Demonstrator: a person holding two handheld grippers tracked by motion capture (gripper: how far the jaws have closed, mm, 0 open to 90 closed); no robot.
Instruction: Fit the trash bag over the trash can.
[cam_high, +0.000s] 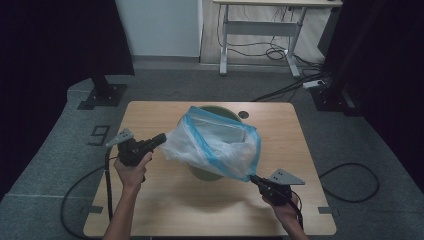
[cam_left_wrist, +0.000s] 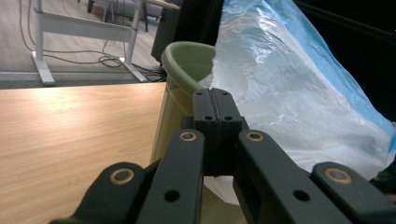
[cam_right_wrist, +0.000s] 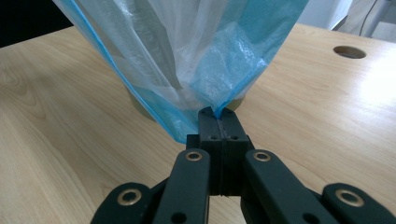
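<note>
So this is the bin-lining job, caught about midway by the look of it. The left claw (cam_high: 161, 139) is pinching one edge of the plastic bag (cam_high: 215, 145), jaws pressed together on the film, and the right claw (cam_high: 254, 178) is doing the same at the opposite corner, clamped on the blue-trimmed edge. You can see that grip really well in the right gripper view, where the right claw (cam_right_wrist: 218, 117) is biting right on the bag's blue corner (cam_right_wrist: 219, 100).

The bag is being stretched out between the two claws and is hanging over the green bin (cam_high: 216, 111), which is sitting on the wooden surface (cam_high: 150, 200) near its middle. From the left gripper view, the bin's rim (cam_left_wrist: 187, 60) is poking up just beside the bag (cam_left_wrist: 289, 93), so the film is draping down one side of the bin rather than sitting tucked inside it.

What's done, as far as I can judge: the bag is picked up, opened out a bit, and brought over the bin. What's left: getting the mouth properly spread, pushing the body of the bag down inside, and folding the blue edge over the rim all the way round. The far side of the rim is partly hidden by the bag, so I can't tell whether any of it is already hooked there.
</note>
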